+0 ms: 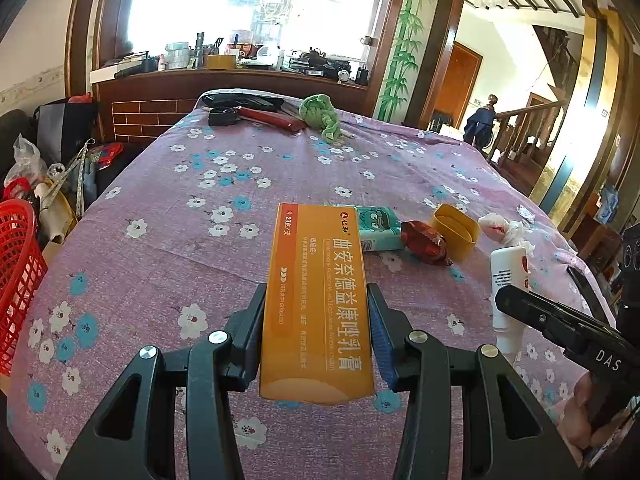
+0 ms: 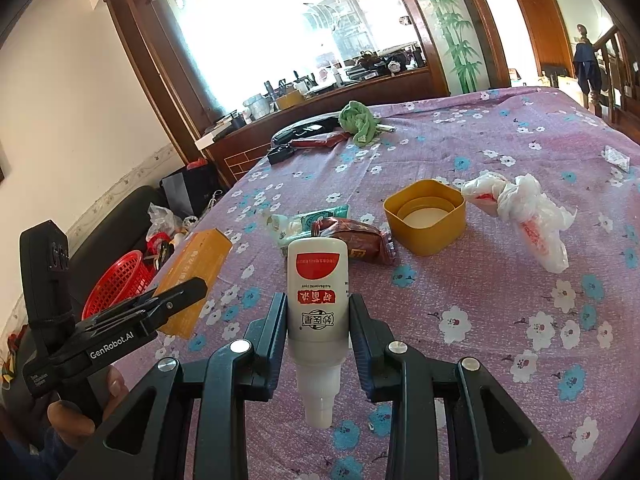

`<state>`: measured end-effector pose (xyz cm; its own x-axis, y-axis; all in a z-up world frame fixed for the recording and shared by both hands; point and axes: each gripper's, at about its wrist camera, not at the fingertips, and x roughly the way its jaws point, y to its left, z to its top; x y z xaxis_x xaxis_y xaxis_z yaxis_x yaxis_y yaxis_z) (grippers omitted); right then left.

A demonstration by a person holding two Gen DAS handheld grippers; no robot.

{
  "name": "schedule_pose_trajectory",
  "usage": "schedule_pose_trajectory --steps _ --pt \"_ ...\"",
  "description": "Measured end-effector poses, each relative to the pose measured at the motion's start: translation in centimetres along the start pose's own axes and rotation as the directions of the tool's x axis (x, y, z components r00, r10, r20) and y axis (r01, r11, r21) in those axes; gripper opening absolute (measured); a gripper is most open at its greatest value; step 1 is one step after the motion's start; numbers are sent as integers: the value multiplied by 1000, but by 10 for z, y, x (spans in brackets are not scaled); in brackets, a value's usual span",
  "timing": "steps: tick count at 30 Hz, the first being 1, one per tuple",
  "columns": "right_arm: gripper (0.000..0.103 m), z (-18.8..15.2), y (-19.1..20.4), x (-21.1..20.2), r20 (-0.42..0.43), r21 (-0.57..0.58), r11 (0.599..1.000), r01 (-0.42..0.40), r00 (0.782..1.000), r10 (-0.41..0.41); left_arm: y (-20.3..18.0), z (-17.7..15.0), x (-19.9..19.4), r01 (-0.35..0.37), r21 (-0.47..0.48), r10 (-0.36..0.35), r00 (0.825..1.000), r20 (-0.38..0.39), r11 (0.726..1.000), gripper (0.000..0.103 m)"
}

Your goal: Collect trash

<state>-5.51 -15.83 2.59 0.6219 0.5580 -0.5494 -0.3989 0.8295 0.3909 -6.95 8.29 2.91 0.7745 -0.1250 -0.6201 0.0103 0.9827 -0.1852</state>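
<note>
- Our left claw (image 1: 318, 320) is closed on the orange box (image 1: 316, 304), whose long axis runs straight ahead along the fingers.
- Our right claw (image 2: 318, 320) grips the white bottle (image 2: 318, 300) across its body, nozzle pointing back toward us.
- The red basket (image 1: 18, 280) sits off the desk's (image 1: 160, 240) left edge, left of the left claw, so that hand is nearer.
- The path leftward looks open; remaining trash lies ahead of both claws.
</note>
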Motion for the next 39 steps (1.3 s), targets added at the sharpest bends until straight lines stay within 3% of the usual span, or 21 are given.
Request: schedule_pose_trajectory --steps 39 --pt "33 3 -1 6 -12 -8 1000 -2 1000 2 -1 -1 2 8 -5 -8 1000 -2 1000 45"
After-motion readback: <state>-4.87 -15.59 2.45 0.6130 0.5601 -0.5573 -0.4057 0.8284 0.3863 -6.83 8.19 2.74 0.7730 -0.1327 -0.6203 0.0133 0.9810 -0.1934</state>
